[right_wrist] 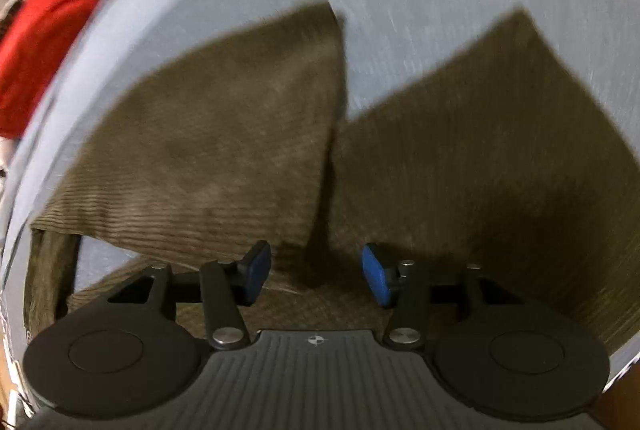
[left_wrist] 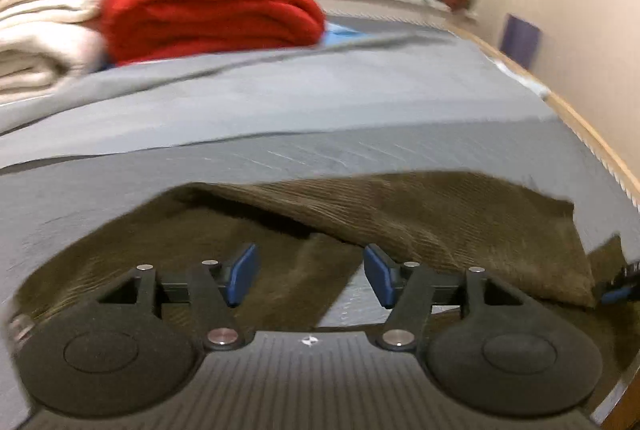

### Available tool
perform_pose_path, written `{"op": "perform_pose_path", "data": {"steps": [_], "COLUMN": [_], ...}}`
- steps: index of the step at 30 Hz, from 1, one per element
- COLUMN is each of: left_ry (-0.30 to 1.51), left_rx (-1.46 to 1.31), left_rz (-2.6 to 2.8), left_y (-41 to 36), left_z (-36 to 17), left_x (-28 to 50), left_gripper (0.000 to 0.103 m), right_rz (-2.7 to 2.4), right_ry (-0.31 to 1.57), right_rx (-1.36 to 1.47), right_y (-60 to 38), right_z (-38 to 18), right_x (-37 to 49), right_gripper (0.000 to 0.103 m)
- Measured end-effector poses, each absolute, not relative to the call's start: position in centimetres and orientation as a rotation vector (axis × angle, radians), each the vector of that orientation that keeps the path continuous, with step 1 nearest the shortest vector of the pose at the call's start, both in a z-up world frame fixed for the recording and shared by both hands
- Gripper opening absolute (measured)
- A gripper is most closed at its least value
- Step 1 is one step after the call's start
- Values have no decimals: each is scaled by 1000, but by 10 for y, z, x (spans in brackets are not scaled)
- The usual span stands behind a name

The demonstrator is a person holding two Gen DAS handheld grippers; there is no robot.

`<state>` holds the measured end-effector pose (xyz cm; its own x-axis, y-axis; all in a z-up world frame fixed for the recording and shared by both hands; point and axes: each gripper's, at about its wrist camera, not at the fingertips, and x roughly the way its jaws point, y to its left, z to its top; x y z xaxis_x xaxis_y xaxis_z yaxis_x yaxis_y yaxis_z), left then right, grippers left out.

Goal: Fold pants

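Olive-brown corduroy pants (left_wrist: 420, 214) lie on a grey sheet (left_wrist: 280, 118). In the left wrist view a fold of the pants rises just beyond my left gripper (left_wrist: 310, 276), which is open with blue pads apart and nothing between them. In the right wrist view the pants (right_wrist: 208, 150) spread as two leg sections with a gap of sheet between them. My right gripper (right_wrist: 316, 278) is open just above the cloth, near where the legs meet. The tip of the right gripper shows at the right edge of the left wrist view (left_wrist: 618, 286).
A folded red blanket (left_wrist: 212, 10) and cream towels (left_wrist: 36, 30) are stacked at the far left of the bed. The red blanket also shows in the right wrist view (right_wrist: 44, 38). A wooden bed edge (left_wrist: 592, 134) and wall run along the right. Clutter lies at the far end.
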<state>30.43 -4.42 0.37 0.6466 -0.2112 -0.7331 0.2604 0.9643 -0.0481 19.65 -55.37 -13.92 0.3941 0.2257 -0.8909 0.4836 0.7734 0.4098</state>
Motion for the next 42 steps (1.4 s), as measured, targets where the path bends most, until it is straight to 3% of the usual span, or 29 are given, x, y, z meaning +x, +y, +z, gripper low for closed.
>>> {"op": "perform_pose_path", "data": {"steps": [5,8,9,11,13,15,16,17,20,24,27,31,34,36,38,39,40,42], "left_ry": [916,931,943,963,993,1025,1033,1036,1042,996,965,897,888,896,938,965,976,960], "left_rx": [195,251,270,292,316,372,409,441,389,431,436,438,415,452,501,488,472,437], "left_rz": [-333,-366,-375,-398,-409,-403,-385,-359,-345,-379,-475,-700,-837,-897,-945,-997,-1039,-1055], "left_y": [-84,-97,-103,-110,-110,-115,-117,-117,-110,-105,-93,-68,-55,-60,-66,-66,-64,-52], "left_z": [-48,-72,-82,-100,-114,-123,-128,-131,-127,-109,-96,-81,-79,-86,-93,-94,-91,-83], "left_x": [345,360,363,372,376,378,379,382,390,390,384,365,353,343,332,328,326,329], "left_gripper": [66,66,66,66,66,64,49,31,13,12,12,12,12,15,46,52,65,71], "right_rz": [-126,-95,-80,-69,-80,-87,-96,-97,-83,-66,-76,-140,-264,-371,-478,-538,-591,-632], "right_ry": [1213,1219,1220,1227,1246,1255,1243,1212,979,635,482,358,357,410,508,565,611,629], "right_rx": [733,720,716,717,682,662,674,704,824,924,943,866,814,755,704,688,680,714], "right_y": [-548,-549,-546,-543,-537,-536,-539,-543,-564,-587,-601,-616,-627,-630,-635,-636,-634,-630], "right_z": [-150,-149,-149,-149,-150,-144,-139,-132,-86,-16,29,89,99,77,36,16,-5,-37], "right_x": [204,214,217,230,235,237,238,239,241,246,269,314,357,393,418,424,422,401], "right_gripper": [64,64,61,29,22,9,7,6,4,3,2,2,2,3,5,6,12,24]}}
